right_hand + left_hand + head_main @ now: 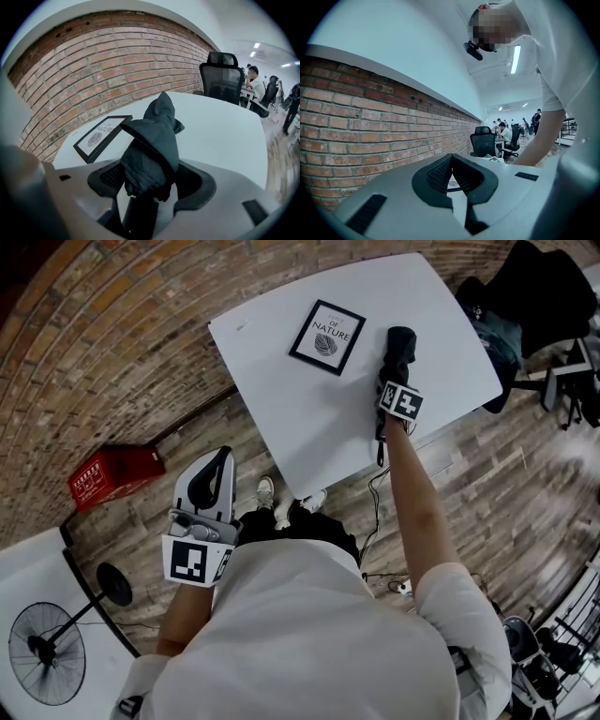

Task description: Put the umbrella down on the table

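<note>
A folded dark umbrella (399, 348) lies on the white table (281, 371) near its right front edge, its tip pointing away from me. My right gripper (394, 379) is down at the handle end. In the right gripper view the umbrella (152, 140) lies between the jaws, which stand a little off the fabric on both sides; the black handle (139, 216) runs back under the camera. My left gripper (217, 460) hangs in front of my body, away from the table, pads together with nothing in them; the left gripper view shows the left gripper (451, 160) pointing along a brick wall.
A framed print (327, 337) lies on the table left of the umbrella. A black office chair (534, 296) with clothes stands at the table's far right. On the floor to the left are a red crate (112, 474) and a black fan (47, 652).
</note>
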`<state>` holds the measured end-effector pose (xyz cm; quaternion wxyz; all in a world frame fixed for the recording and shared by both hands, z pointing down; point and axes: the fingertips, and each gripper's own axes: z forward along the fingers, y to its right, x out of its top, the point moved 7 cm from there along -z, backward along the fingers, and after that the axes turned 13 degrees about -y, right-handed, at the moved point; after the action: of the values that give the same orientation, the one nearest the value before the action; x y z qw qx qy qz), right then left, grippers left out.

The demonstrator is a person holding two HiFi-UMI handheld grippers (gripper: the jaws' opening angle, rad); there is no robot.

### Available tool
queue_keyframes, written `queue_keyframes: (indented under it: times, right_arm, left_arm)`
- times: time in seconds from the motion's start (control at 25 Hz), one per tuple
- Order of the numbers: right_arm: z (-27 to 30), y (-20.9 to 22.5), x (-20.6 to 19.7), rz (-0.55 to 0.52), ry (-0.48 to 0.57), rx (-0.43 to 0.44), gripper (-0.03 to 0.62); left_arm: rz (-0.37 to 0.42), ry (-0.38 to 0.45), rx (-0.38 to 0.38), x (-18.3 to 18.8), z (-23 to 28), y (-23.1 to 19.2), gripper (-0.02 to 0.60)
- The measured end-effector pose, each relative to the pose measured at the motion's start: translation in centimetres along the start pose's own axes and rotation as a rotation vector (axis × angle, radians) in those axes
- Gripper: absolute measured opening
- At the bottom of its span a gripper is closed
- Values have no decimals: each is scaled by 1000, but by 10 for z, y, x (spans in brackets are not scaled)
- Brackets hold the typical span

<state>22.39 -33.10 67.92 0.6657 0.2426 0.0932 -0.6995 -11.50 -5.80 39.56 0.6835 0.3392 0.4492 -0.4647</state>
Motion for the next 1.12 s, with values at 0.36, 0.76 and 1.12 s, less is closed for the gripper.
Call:
queue_keyframes:
  times: [0.36,0.76,1.12]
  right_arm:
    - [-20,-14,-4,-41,-2,36,382]
    - [-80,-8,-18,1,91,-34,382]
    - [-104,-17,-56,71,94,-77,382]
  left_arm:
    - [2,29,-41,0,-9,-2,23]
    - [8,100,-124,2,-10,-16,23]
    - [21,132,-212,4,-7,-31,23]
